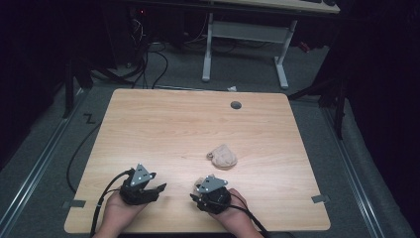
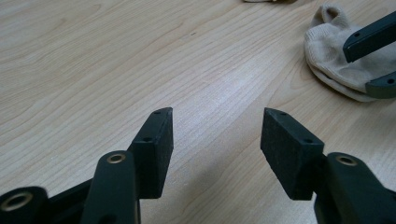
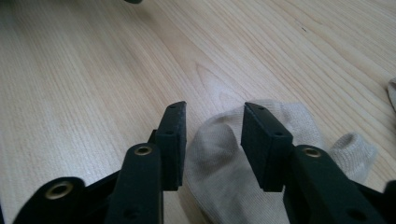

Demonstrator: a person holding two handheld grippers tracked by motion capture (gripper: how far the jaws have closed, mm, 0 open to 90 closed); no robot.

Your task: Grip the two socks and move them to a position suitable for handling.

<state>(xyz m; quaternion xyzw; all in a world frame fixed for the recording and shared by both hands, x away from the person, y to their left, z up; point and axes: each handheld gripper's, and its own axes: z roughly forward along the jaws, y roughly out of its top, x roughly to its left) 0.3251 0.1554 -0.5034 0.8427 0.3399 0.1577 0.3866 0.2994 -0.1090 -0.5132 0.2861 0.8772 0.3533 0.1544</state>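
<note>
On the light wooden table (image 1: 163, 124) the left gripper (image 1: 151, 191), held in the person's left hand (image 1: 116, 213) near the front edge, has its jaws spread wide over bare wood with nothing between them; the left gripper view shows its black pads (image 2: 156, 149) well apart above the grain. The right gripper (image 3: 212, 140), in the person's right hand (image 1: 237, 215), hovers just over a flat beige knitted sock (image 3: 224, 186) lying on the table close to the front edge; its jaws stand parted on either side of a raised fold of the fabric, released and not yet pinching it, though I cannot tell whether the pads brush the cloth. In the left gripper view that sock (image 2: 331, 56) lies to the upper right beneath the other gripper's jaws. Farther toward the middle of the table sits a second beige sock, bunched into a rounded lump (image 1: 222, 156), apart from both grippers.
</note>
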